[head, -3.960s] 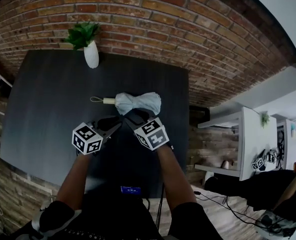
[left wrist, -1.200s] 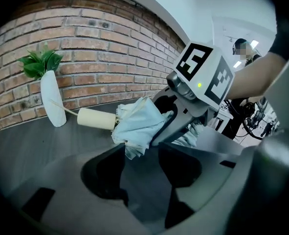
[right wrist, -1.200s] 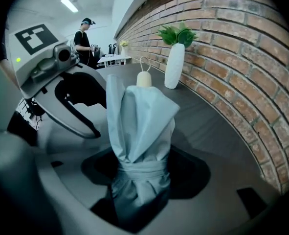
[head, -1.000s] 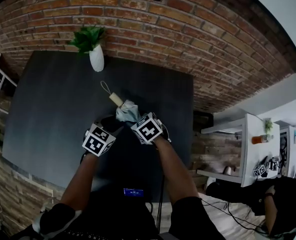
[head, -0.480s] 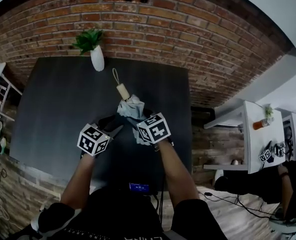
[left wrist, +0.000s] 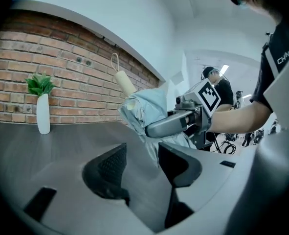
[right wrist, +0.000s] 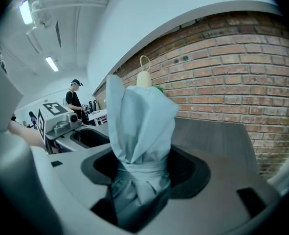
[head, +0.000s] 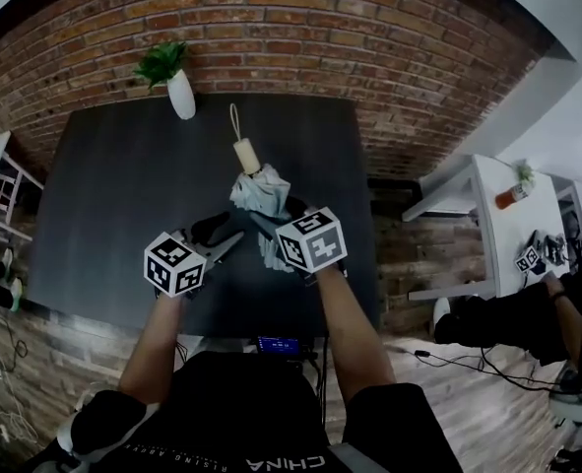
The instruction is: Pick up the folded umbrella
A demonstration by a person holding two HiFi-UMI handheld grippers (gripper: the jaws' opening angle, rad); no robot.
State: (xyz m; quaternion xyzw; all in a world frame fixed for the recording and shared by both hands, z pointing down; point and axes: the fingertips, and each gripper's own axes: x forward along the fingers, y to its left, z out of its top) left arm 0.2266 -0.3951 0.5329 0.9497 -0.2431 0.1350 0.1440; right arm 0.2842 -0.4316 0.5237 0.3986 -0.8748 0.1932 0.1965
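right claw point(right wrist: 142, 176): clamped on the umbrella point(right wrist: 142, 114). The jaws pinch it at the narrow waist where the band wraps the fabric.

left claw point(left wrist: 142, 166): jaws apart, nothing between them. It sits just left of the right claw. The umbrella is straight ahead of it and slightly up, near but not touching as far as I can see.

where the umbrella is: in the right claw's grip. It looks lifted clear of the table point(head: 103, 185), though the short end below the jaws is partly hidden, so I can't swear to that.

long axis: this is the bit that matters, I think. It runs out through the right claw's jaws and away from the person. The bunched fabric is just past the jaws, then the pale handle point(head: 246, 156), and the strap loop point(head: 233, 118) is farthest out. Most of the length sticks out forward of the grip, so I'd guess it's top-heavy that way.

nearer hand: the right one has it. The left is close enough to help but isn't needed.

next move (my guess): just raise it straight and watch that the handle end doesn't droop.

far side: a white vase point(head: 180, 95) with a plant sits well beyond the handle. The brick wall point(head: 369, 37) is behind that.
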